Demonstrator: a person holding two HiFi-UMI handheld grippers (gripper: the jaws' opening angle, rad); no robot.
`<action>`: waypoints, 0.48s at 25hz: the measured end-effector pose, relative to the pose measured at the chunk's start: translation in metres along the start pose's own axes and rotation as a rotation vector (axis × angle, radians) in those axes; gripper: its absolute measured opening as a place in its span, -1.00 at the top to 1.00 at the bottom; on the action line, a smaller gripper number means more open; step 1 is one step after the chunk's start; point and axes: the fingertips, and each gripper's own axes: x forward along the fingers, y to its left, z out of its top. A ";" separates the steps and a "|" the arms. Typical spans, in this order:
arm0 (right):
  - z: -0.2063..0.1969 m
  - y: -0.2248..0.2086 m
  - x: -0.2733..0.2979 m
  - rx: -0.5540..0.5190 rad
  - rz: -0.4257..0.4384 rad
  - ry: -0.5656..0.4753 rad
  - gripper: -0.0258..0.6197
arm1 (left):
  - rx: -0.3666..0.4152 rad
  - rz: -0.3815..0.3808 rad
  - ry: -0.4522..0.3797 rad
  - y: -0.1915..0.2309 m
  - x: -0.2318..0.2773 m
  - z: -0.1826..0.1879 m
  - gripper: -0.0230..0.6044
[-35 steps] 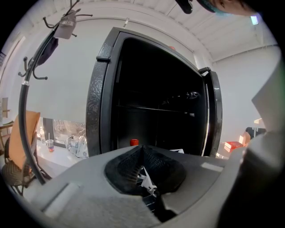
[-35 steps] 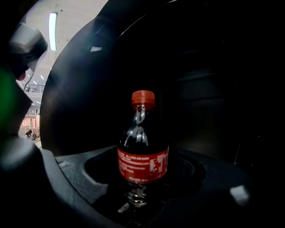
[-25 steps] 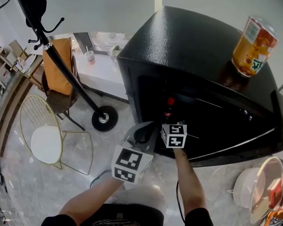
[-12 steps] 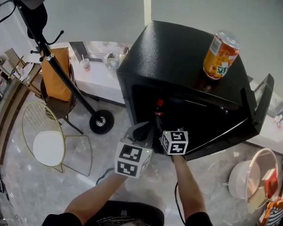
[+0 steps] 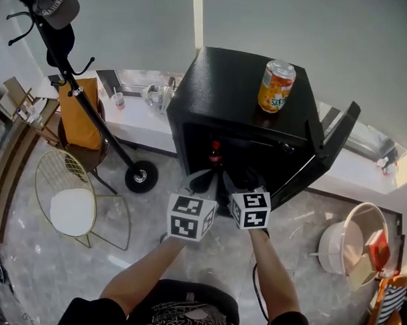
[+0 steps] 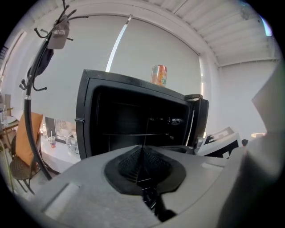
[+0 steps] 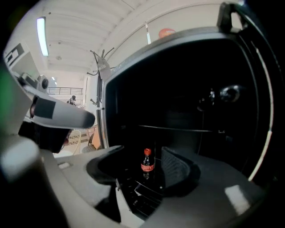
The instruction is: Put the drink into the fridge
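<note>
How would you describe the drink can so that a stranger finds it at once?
Find the black fridge with its door open. A can stands upright on its top, alone there. It is orange with a silver lid, while the other drink, a dark red-capped bottle, stands inside the fridge.

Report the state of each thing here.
fridge, door open.
cola bottle, upright inside fridge, capped.
orange can, upright on top of fridge.
left tongs, shut, empty.
right tongs, open, just been closing, nothing between them.
</note>
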 end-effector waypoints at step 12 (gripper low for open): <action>0.084 0.025 -0.095 0.038 -0.055 -0.062 0.32 | 0.067 -0.075 0.017 -0.036 -0.042 0.048 0.91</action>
